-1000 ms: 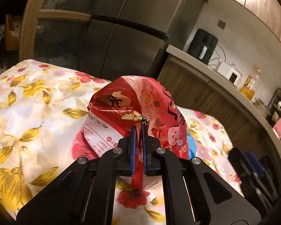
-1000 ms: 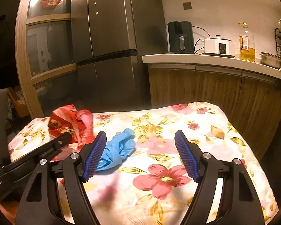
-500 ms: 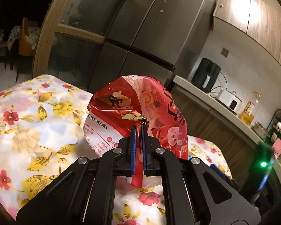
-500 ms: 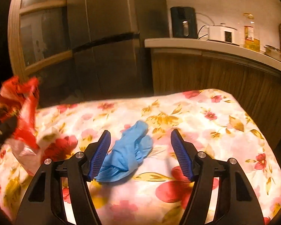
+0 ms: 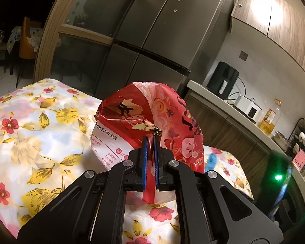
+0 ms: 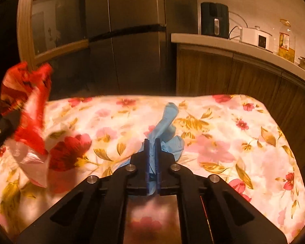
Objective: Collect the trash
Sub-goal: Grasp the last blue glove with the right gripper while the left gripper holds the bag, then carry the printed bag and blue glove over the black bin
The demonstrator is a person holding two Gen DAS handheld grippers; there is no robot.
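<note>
My left gripper (image 5: 150, 140) is shut on a crumpled red snack bag (image 5: 152, 113), held above the flowered tablecloth (image 5: 30, 126). The same red snack bag (image 6: 28, 101) shows blurred at the left of the right wrist view, hanging from the left gripper. My right gripper (image 6: 151, 142) is shut on a blue rubber glove (image 6: 166, 122) that lies on the flowered tablecloth (image 6: 223, 142); the blue pads pinch its near end and one finger of the glove stretches away. A corner of the blue rubber glove (image 5: 211, 159) peeks out behind the bag in the left wrist view.
A tall steel fridge (image 6: 132, 30) stands behind the table. A wooden counter (image 6: 244, 46) to the right carries a black air fryer (image 6: 214, 19), a white cooker (image 6: 256, 35) and an oil bottle (image 6: 285, 38). A dish rack (image 5: 303, 134) sits far right.
My right gripper moved down and forward over the blue glove and shut on it. My left gripper lifted the red bag and swung it to the left.
</note>
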